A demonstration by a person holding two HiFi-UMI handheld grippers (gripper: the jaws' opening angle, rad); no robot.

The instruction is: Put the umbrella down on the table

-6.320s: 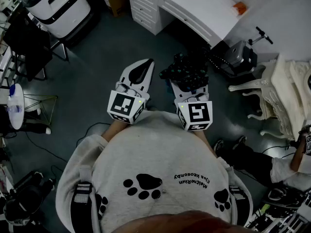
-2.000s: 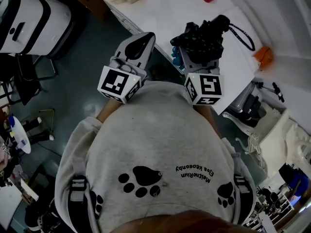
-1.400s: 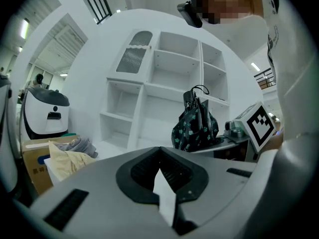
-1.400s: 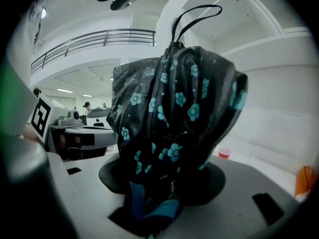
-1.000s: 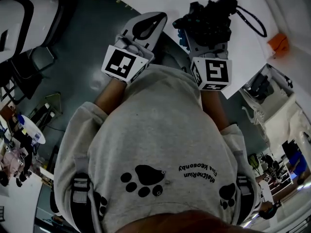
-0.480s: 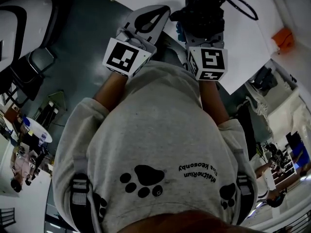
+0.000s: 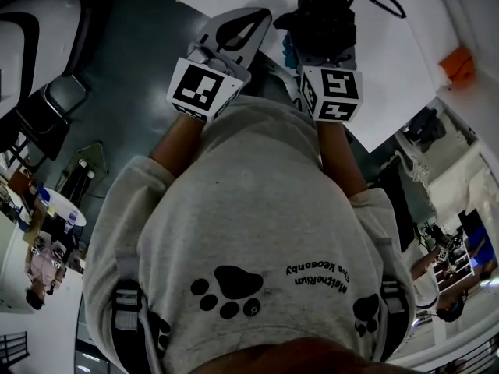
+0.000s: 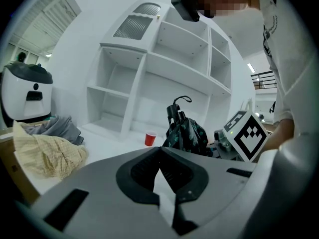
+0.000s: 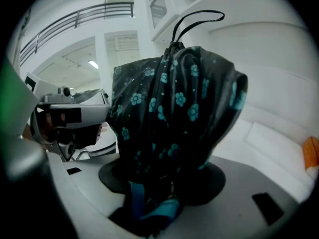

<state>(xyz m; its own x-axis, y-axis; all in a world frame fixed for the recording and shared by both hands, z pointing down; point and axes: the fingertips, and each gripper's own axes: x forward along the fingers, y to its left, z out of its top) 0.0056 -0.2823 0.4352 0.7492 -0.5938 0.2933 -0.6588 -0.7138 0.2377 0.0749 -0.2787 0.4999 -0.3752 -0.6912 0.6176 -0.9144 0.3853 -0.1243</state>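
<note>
A folded black umbrella [image 7: 323, 20] with teal flowers and a wrist loop is clamped in my right gripper [image 7: 323, 37], above the near edge of the white table [image 7: 390, 49]. In the right gripper view the umbrella [image 9: 174, 113] fills the middle and stands up out of the wide jaws of the right gripper [image 9: 164, 180]. My left gripper [image 7: 262, 14] is beside it on the left, shut with nothing in it. From the left gripper view, the left gripper [image 8: 159, 148] has its jaws together, and the umbrella [image 8: 185, 131] stands just past them to the right.
On the white table lie a red cup [image 8: 150, 139] and a heap of cloth [image 8: 45, 151], with a white shelf unit [image 8: 164, 73] behind them. An orange object [image 7: 458, 62] sits at the table's far right. A white machine [image 7: 27, 22] stands on the dark floor at left.
Both grippers have sunk a little towards the table edge, the right one still carrying the umbrella. The umbrella's loop now lies further over the tabletop.
</note>
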